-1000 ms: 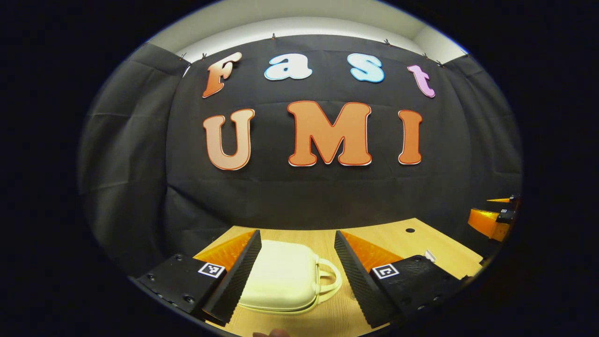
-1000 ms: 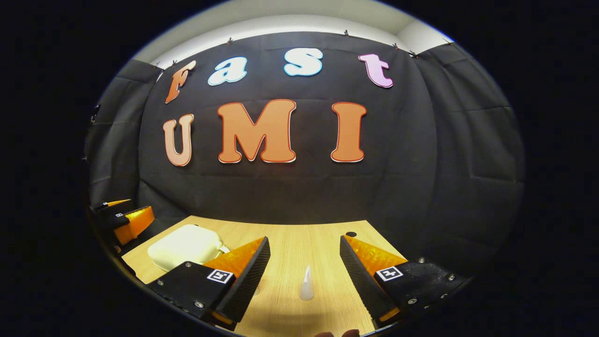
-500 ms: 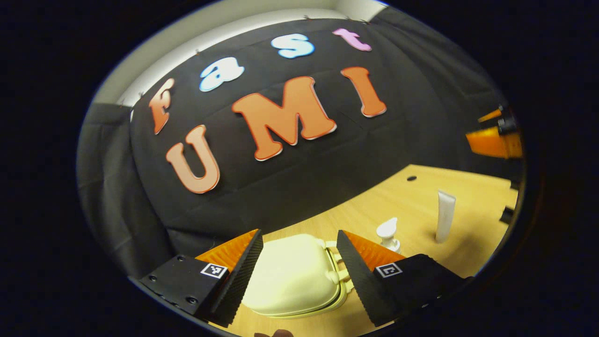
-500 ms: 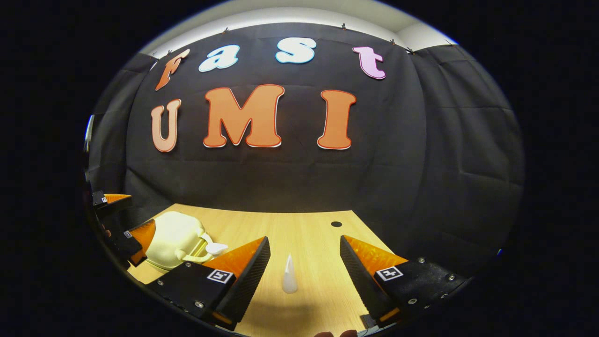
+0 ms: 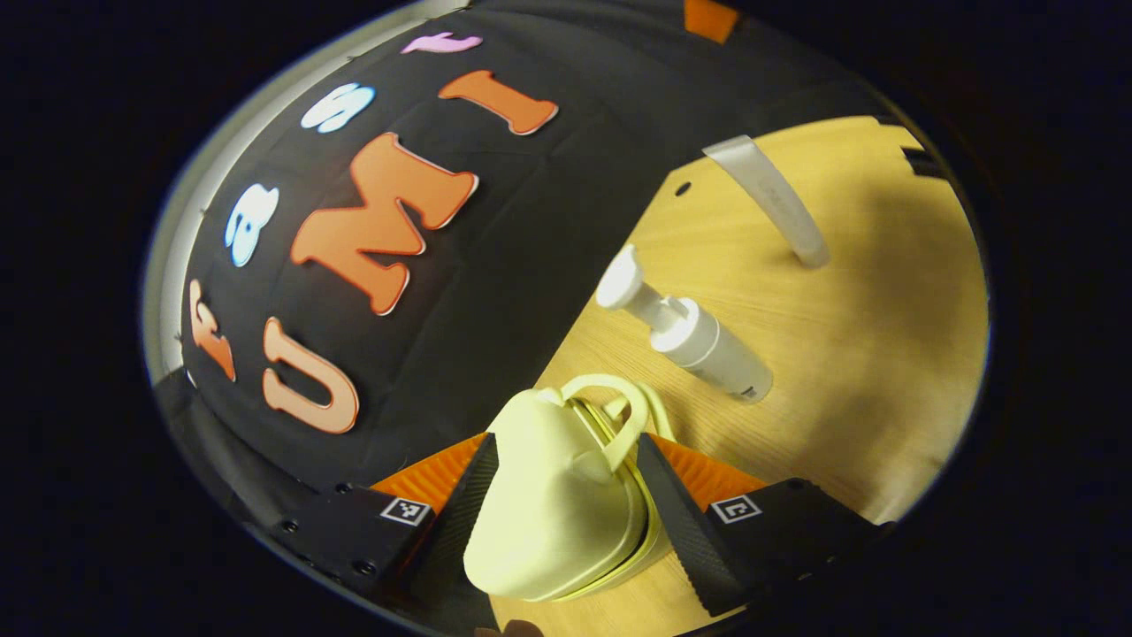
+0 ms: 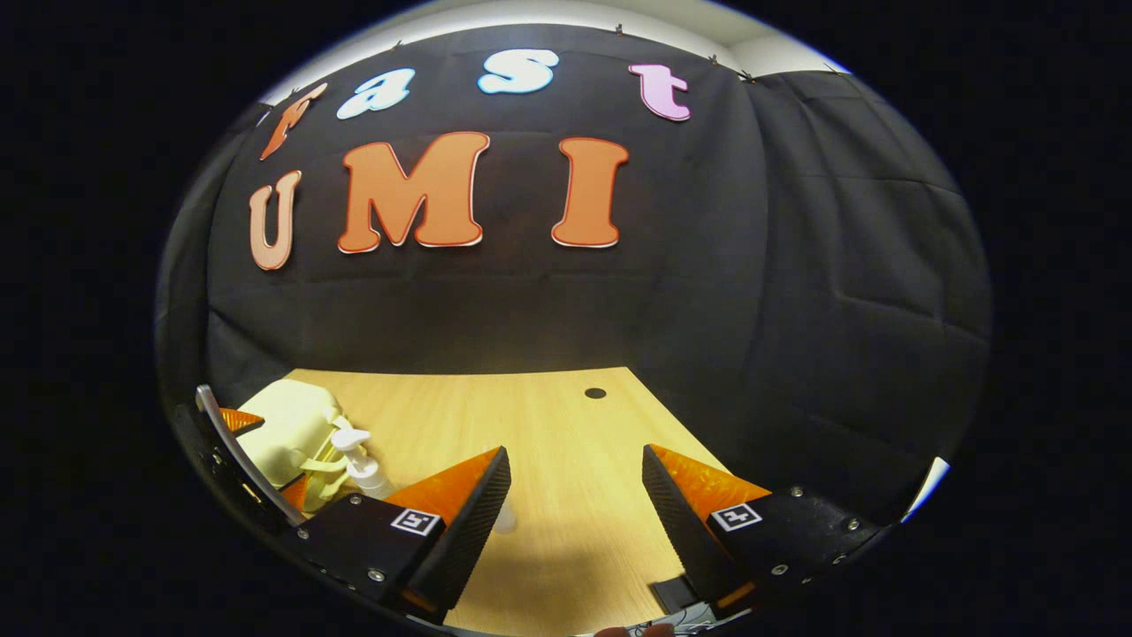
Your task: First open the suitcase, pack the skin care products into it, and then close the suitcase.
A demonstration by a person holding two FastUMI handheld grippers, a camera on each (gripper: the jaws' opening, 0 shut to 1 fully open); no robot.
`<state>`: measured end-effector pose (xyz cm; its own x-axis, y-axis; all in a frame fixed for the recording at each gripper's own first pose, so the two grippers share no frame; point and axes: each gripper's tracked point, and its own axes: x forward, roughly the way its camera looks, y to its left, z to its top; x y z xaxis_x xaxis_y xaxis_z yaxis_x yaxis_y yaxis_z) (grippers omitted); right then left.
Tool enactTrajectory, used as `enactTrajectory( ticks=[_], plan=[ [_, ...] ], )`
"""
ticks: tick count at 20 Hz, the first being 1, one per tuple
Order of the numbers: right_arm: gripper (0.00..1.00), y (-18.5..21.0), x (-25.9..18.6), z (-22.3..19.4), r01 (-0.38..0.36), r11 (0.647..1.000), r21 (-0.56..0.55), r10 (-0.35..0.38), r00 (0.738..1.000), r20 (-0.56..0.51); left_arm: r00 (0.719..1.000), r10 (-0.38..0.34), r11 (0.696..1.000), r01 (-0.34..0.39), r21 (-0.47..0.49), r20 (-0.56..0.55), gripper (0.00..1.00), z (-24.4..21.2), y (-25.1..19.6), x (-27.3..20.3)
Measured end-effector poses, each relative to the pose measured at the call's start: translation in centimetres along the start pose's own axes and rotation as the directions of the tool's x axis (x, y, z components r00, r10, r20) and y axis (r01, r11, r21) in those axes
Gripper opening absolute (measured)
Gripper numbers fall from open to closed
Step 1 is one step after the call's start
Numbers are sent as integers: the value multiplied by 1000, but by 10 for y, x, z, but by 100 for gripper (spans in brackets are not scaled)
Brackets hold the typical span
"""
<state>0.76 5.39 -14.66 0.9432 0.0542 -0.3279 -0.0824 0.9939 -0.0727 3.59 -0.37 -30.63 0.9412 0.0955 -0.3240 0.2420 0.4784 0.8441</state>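
The suitcase (image 5: 553, 513) is a small, smooth, cream-coloured hard shell with rounded corners and a looped handle (image 5: 619, 416); it lies closed on the pale wood-grain surface (image 5: 884, 354), between the ridged fingers of the left hand-held gripper (image 5: 566, 522), whose jaws are spread on either side of the shell — whether they touch it I cannot tell. Beside the case stands a white pump bottle (image 5: 699, 341), cylindrical with a flat nozzle head; farther off stands a white squeeze tube (image 5: 778, 208), cap down and flattened at the top. The right hand-held gripper (image 6: 575, 522) is released, jaws wide apart over bare wood; in its view the suitcase (image 6: 287, 429) and pump bottle (image 6: 358, 456) sit at the far left.

Compared with half a second ago, the left gripper view has rolled sharply, so the surface tilts steeply, and the case sits deeper between the fingers; in the right gripper view the tube that stood between the fingers is now mostly hidden behind the left finger — only its base peeks out.
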Motion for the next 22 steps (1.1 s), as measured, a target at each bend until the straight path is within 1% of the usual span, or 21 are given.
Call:
enactTrajectory(
  ticks=[2,4,8,11,13,15,16,17,18,20,21,22],
  plan=[
    [95,-14,0,-7,31,1000,4,-31,999,-21,999,-21,998,22,54,-30,99,-5,-12,16],
    [95,-26,-1,-12,59,998,11,-59,998,-30,998,-26,996,31,88,-62,98,-7,-17,31],
    [95,-44,-1,-22,105,994,11,-104,993,-59,995,-21,990,34,133,-101,98,-8,-24,60],
    [95,-50,-2,-27,126,992,15,-125,990,-72,993,-19,985,38,169,-113,98,-7,-31,71],
    [95,-53,-4,-27,137,990,11,-136,988,-75,990,-26,981,52,186,-136,98,-8,-32,83],
    [96,-53,-4,-26,142,990,10,-141,987,-76,987,-46,981,74,182,-152,98,-12,-39,90],
    [95,-52,-4,-25,143,990,9,-142,987,-75,986,-45,981,74,180,-160,82,-12,-41,90],
    [95,-52,-5,-24,144,990,7,-143,987,-75,984,-61,978,93,189,-166,66,-14,-45,90],
    [95,-51,-5,-24,143,990,5,-142,987,-75,983,-42,976,79,203,-178,48,-16,-45,89],
    [95,-50,-5,-20,141,990,-2,-141,988,-67,988,-33,969,68,237,-151,13,-10,-46,85],
    [95,-48,-6,-18,139,990,-6,-139,988,-63,987,-61,969,95,230,-152,7,-13,-47,87],
    [95,-45,-6,-17,135,991,-9,-135,989,-59,987,-68,971,100,217,-148,7,-10,-45,87]
  ],
)
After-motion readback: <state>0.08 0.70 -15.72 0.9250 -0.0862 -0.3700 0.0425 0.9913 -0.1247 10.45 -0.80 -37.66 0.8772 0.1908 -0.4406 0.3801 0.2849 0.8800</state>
